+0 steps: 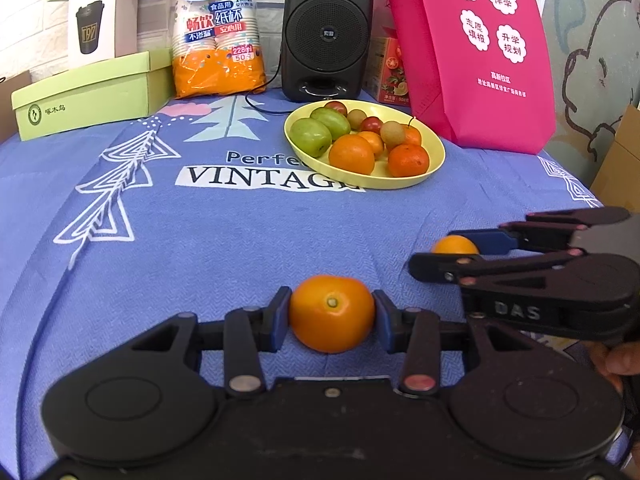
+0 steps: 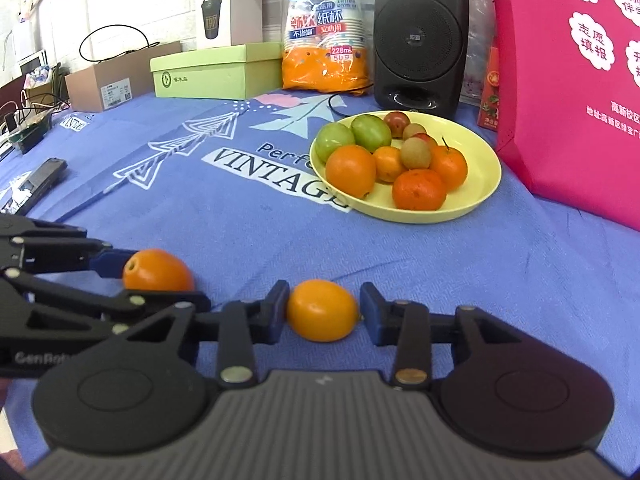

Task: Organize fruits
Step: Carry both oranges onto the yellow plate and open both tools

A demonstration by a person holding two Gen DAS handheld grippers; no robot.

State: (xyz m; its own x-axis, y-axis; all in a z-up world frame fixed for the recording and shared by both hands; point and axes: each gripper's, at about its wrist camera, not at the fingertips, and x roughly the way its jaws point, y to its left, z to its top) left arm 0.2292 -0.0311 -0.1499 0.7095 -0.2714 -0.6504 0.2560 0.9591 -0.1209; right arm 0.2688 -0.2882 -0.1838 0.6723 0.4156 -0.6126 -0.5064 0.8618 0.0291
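An orange (image 1: 332,314) rests on the blue cloth, and my left gripper (image 1: 332,312) is shut on it, both blue pads pressing its sides. To its right, a smaller orange (image 2: 322,310) lies between the pads of my right gripper (image 2: 324,312). The left pad touches that fruit, a thin gap shows at the right pad, so the jaws stand open. Each gripper shows in the other's view: the right gripper (image 1: 440,254) at right, the left gripper (image 2: 160,280) at left. A yellow plate (image 1: 400,184) farther back holds several oranges, green fruits and small reddish ones.
A pink bag (image 1: 480,60) stands right of the plate. Behind the plate are a black speaker (image 1: 326,32) with its cable and a pack of paper cups (image 1: 218,32). A green box (image 1: 88,96) sits at back left, a cardboard box (image 2: 116,80) beyond it.
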